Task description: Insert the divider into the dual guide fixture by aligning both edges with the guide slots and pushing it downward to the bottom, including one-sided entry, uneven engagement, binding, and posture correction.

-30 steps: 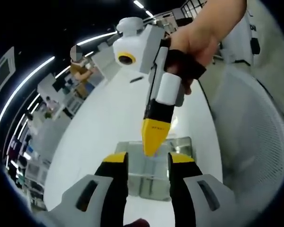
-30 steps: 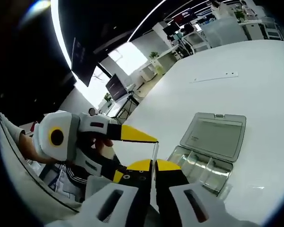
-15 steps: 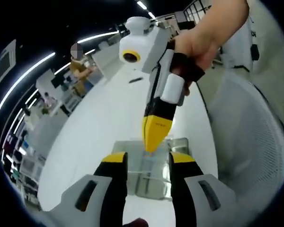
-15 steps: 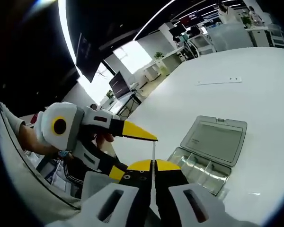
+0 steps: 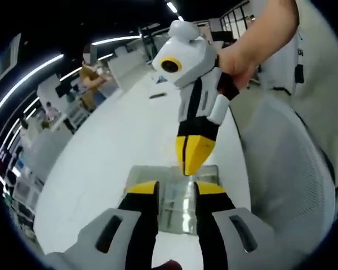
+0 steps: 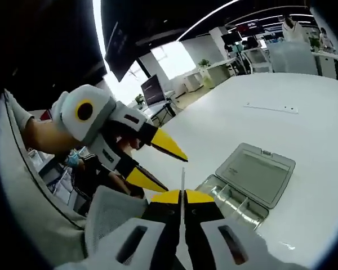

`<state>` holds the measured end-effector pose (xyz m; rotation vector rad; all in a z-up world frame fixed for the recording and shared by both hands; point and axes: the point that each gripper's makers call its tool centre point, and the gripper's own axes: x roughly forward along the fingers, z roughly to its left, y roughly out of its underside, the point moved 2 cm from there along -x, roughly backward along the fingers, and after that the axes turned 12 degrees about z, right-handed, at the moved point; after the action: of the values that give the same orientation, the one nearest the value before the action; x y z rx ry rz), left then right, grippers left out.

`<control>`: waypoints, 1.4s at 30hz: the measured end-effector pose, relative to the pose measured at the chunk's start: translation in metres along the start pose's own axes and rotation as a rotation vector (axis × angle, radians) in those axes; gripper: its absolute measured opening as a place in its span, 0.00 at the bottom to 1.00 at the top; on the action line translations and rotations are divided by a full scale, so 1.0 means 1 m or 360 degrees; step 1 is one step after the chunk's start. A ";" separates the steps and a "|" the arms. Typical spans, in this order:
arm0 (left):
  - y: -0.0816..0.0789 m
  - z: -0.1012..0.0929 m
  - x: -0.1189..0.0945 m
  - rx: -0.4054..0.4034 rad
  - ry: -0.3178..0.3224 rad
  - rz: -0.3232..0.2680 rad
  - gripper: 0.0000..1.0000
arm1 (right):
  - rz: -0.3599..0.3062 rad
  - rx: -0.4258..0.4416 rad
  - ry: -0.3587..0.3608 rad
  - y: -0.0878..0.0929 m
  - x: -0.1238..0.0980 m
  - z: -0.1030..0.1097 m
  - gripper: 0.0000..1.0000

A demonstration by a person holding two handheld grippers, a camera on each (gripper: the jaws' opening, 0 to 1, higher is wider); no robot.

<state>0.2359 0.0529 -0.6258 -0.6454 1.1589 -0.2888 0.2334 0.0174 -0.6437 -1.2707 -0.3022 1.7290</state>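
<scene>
Gripping the thin clear divider [image 6: 182, 183] edge-on between closed fingers, the right gripper [image 6: 182, 198] sits low in the frame's centre. At right, the open clear box [image 6: 243, 183] rests on the white worktop [image 6: 304, 129]. At left, the left gripper [image 6: 158, 163] spreads its fingers apart, empty.

Left gripper [image 6: 158, 163] agape; right gripper [image 5: 192, 159] clamped (hand-held).
</scene>
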 end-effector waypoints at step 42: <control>0.009 -0.028 0.002 -0.0033 0.0429 0.0130 0.01 | 0.0137 -0.0798 0.0020 0.019 0.006 0.023 0.00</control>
<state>0.2103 0.0498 -0.6400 -0.5873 1.4445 -0.3007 0.2038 0.0188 -0.6500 -1.6689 -0.7162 1.7788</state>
